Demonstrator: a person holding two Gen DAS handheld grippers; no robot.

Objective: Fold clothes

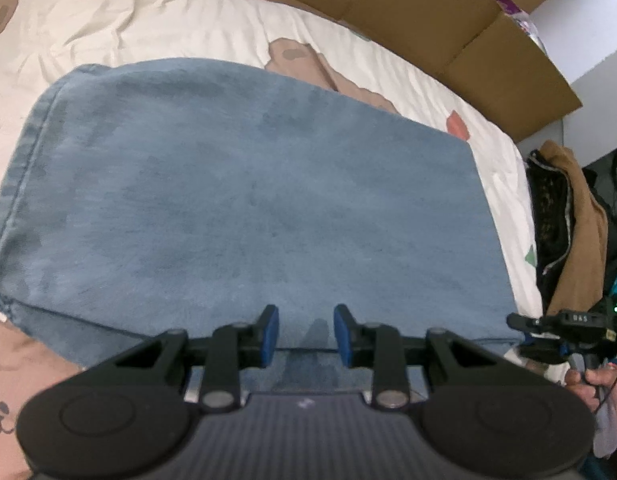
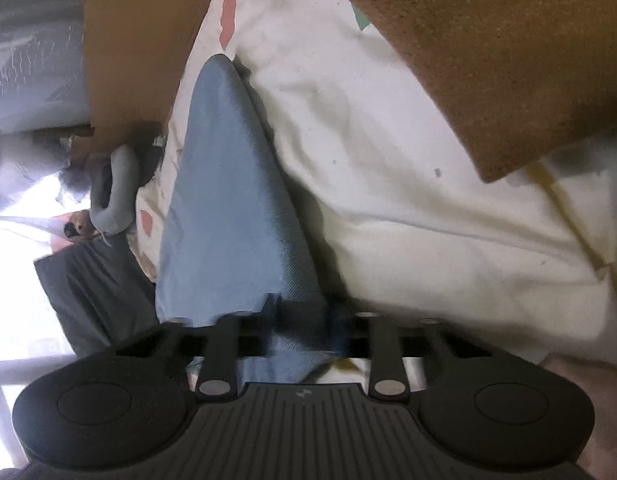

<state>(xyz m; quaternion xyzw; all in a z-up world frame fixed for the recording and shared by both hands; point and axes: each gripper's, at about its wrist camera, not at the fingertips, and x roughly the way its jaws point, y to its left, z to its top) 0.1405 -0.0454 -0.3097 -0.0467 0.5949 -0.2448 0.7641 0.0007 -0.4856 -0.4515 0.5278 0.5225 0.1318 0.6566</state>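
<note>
My left hand-held gripper [image 1: 306, 334] hangs just over the near edge of the blue garment [image 1: 244, 208], its blue pads [image 1: 270, 330] standing a modest gap apart with nothing pinched between them; the cloth lies flat below. My right hand-held gripper [image 2: 304, 320] has a fold of the same blue garment [image 2: 228, 208] running up between its fingers. Its jaws are opening, though whether the pads press the cloth I cannot tell, since they are dark and blurred there.

The garment lies spread on the bed [image 1: 212, 28], over a cream quilt with pink and brown patches. In the left wrist view its hemmed edge curves down the left side and its right edge runs straight, stopping short of the bed's right side, so bare quilt shows around the far and right edges. A brown cardboard sheet [image 1: 428, 20] borders the bed on the far side. Off the bed's right edge sits a heap of dark and tan clothes [image 1: 564, 220], close beside my right hand [image 1: 600, 388], which is cut off by the frame.

In the right wrist view a brown board [image 2: 488, 48] overhangs the quilt at upper right, and a grey curved thing [image 2: 116, 192] and dark fabric [image 2: 96, 288] lie beyond the bed's edge; bright window glare washes out what is there.
</note>
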